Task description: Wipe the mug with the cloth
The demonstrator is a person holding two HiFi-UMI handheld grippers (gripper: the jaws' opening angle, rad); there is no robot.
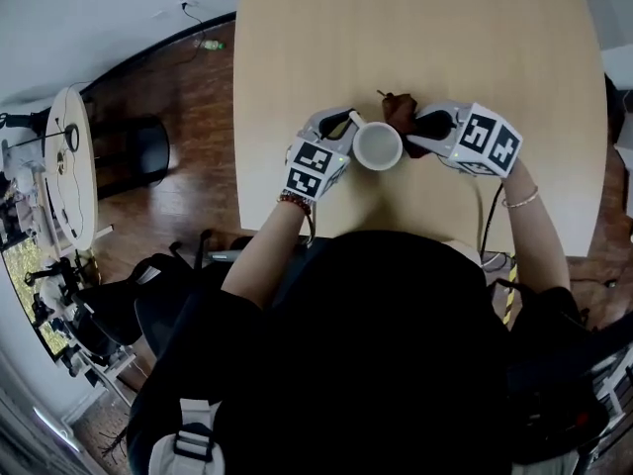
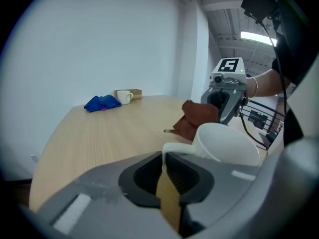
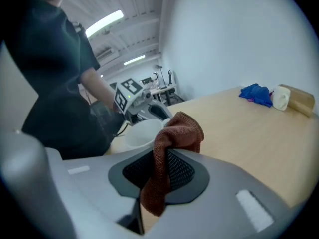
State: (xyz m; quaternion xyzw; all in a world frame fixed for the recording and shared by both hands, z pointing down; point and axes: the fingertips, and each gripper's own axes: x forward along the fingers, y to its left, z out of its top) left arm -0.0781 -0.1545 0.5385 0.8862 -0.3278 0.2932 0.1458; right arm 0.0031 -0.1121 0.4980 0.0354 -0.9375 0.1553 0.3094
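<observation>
Left gripper (image 2: 163, 167), jaws closed on the handle of the white mug (image 1: 377, 146), the handle pinched edge-on between the two dark pads; the mug's mouth faces upward toward the head view, and whether its base rests on the surface cannot be told. Right gripper (image 3: 160, 169), jaws closed on a fold of the brown cloth (image 3: 173, 139), which passes between the pads, hangs below them at one end and bunches above them at the other. The bunched end of the cloth lies against the mug's outer wall on the side away from the handle, so that the two grippers face each other across the mug. Mug and cloth sit over the light wooden table (image 1: 415, 28) near its near edge, about midway between its left and right edges, directly in front of the person. Each gripper carries its cube with square markers, and a bracelet shows on each wrist. At the far end of the table, well apart from the grippers, lie a crumpled blue cloth (image 2: 102, 103), a second white mug (image 2: 123, 97) just beside it, and a brown paper-coloured item (image 3: 298, 99) touching or just behind that mug. Left of the table, on the dark wooden floor (image 1: 188, 196), stand a black chair (image 1: 148, 148) and a round side table (image 1: 71, 166) loaded with equipment
</observation>
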